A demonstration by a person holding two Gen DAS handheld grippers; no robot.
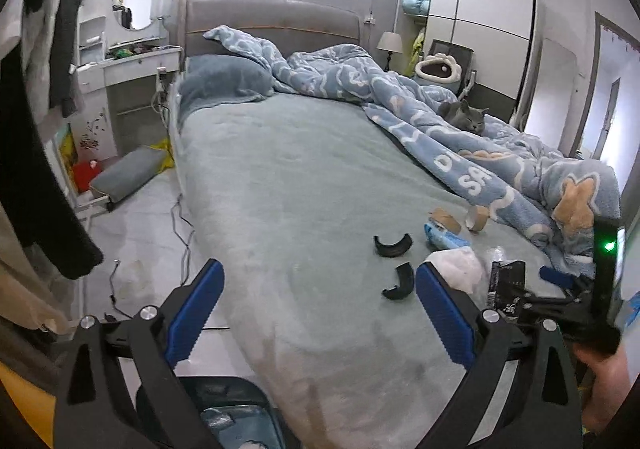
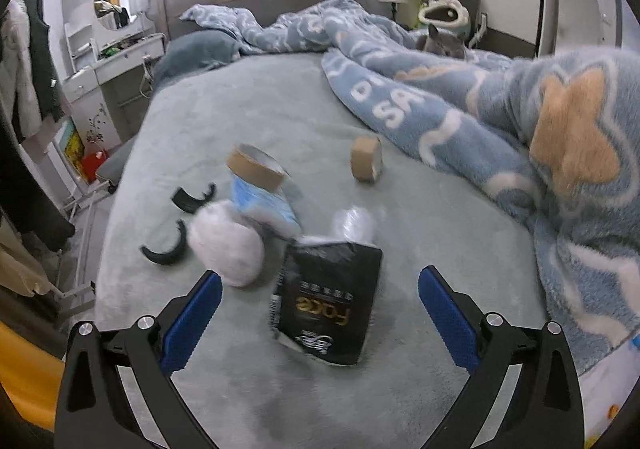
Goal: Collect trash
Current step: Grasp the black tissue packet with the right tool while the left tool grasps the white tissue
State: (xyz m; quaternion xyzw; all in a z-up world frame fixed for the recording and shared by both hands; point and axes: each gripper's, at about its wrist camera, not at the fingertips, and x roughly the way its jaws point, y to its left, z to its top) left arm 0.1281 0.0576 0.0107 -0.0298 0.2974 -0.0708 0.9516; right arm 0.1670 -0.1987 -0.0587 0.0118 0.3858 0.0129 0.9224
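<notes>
Poised wide open over the bed (image 2: 248, 97): right hand-held gripper (image 2: 320, 319), black packet (image 2: 330, 301) dead ahead between its jaws, long axis pointing away; left hand-held gripper (image 1: 318, 313) open, farther off.

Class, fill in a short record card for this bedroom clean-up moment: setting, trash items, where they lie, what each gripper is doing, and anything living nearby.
setting: bed with grey-green sheet, rumpled blue blanket on its right side
trash items: black packet, white wad, blue wrapper, two cardboard rolls, two black curved pieces, clear plastic
location: clustered on the sheet near the foot
left gripper: open, holding nothing
right gripper: open, fingers either side of the black packet
living: grey cat on the blanket
</notes>
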